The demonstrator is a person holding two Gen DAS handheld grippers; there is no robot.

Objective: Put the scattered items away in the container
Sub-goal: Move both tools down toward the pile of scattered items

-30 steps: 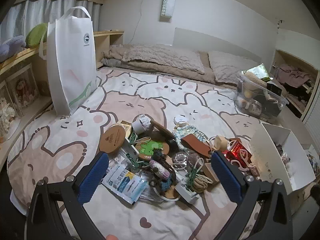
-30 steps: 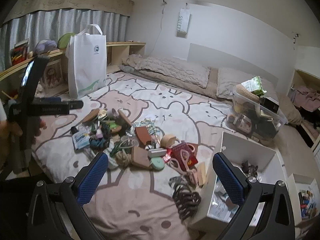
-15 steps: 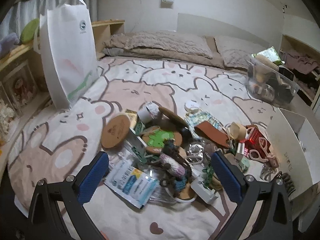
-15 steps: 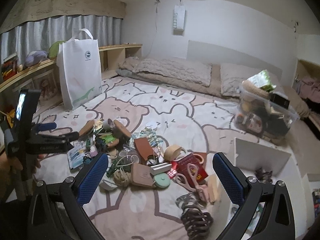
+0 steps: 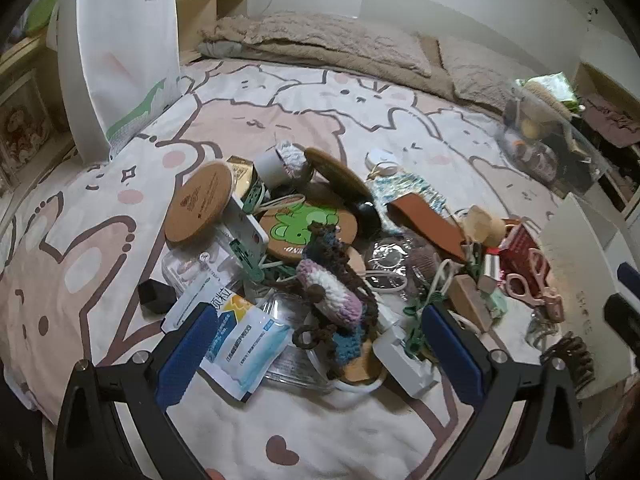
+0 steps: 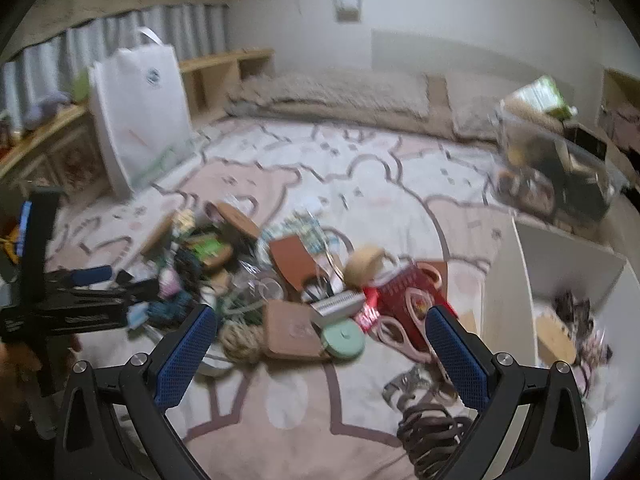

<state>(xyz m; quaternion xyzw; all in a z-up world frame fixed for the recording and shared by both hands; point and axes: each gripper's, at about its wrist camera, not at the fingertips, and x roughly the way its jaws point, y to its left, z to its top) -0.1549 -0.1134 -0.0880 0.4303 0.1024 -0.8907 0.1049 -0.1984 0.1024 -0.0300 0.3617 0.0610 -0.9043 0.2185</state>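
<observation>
The left gripper (image 5: 320, 340) hangs low over the near edge of the heap with its blue pads spread wide and nothing between them; below the gap lie a crocheted pouch (image 5: 334, 292) and a blue-and-white sachet (image 5: 244, 342) printed with Chinese characters too small to read in full. Bare bedspread (image 5: 280, 432) with a brown heart lies between the heap and the near edge of the bed.

The right gripper (image 6: 320, 348) is likewise wide open and empty, above a round green case (image 6: 344, 340), a coil of twine (image 6: 242, 338) and pink scissors (image 6: 404, 328) lying on a red booklet (image 6: 400, 288). This view is blurred.

The scattered items sit mid-bed; the white box (image 6: 520, 300), open-topped with some things already inside, stands just right of them. A cork lid (image 5: 200, 204) bears a stamped mark that cannot be read, and a coaster with a green bear (image 5: 308, 228) shows the letters "END". A white tote bag (image 5: 120, 52) with a round logo stands at the left edge, and a clear bin (image 5: 552, 148) sits far right. Open bedspread stretches behind the heap up to the pillows (image 5: 332, 40).
</observation>
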